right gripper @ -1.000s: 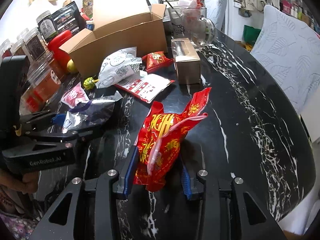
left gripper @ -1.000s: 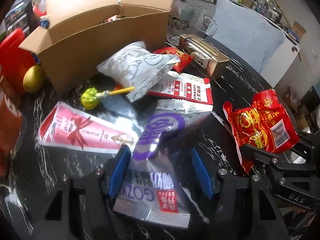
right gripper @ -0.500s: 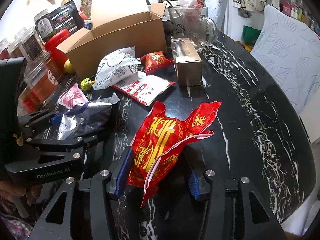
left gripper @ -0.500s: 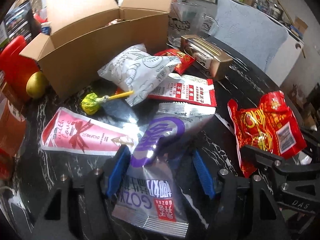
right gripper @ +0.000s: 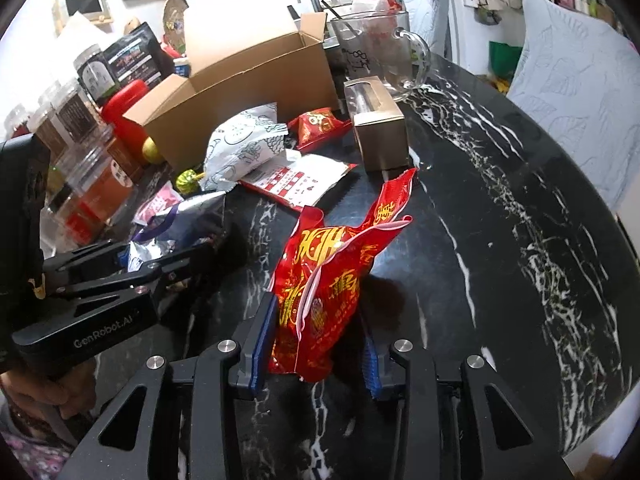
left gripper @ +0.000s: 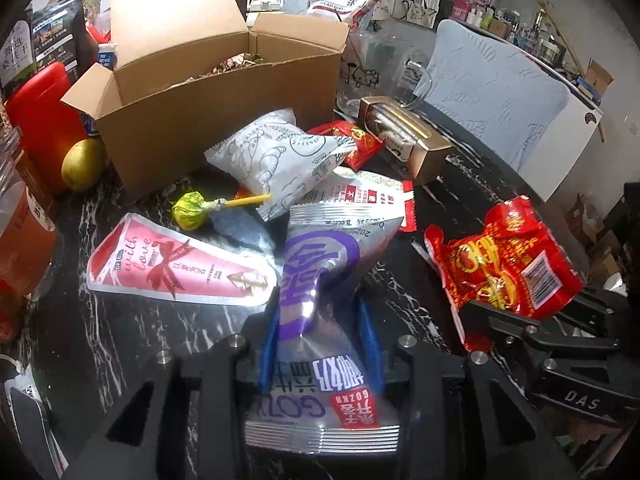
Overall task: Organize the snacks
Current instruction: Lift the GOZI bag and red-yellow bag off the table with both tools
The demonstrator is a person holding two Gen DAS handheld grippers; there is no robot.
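Observation:
A silver and purple snack bag sits bunched between the blue pads of my left gripper. The jaws are closing and the pads press its sides. From the right wrist view the same bag sticks out of the left gripper. A red and gold snack bag stands upright in my right gripper, whose jaws are closing and squeezing its lower part. In the left wrist view that red bag is at the right. An open cardboard box with snacks inside stands behind.
On the black marble table lie a pink cone packet, a green lollipop, a white printed bag, a flat red-and-white packet and a gold box. A glass mug stands behind; jars line the left.
The left jaws have closed in on the silver bag, which is now crumpled and narrower. The right jaws widened, then closed on the red bag, which now stands more upright.

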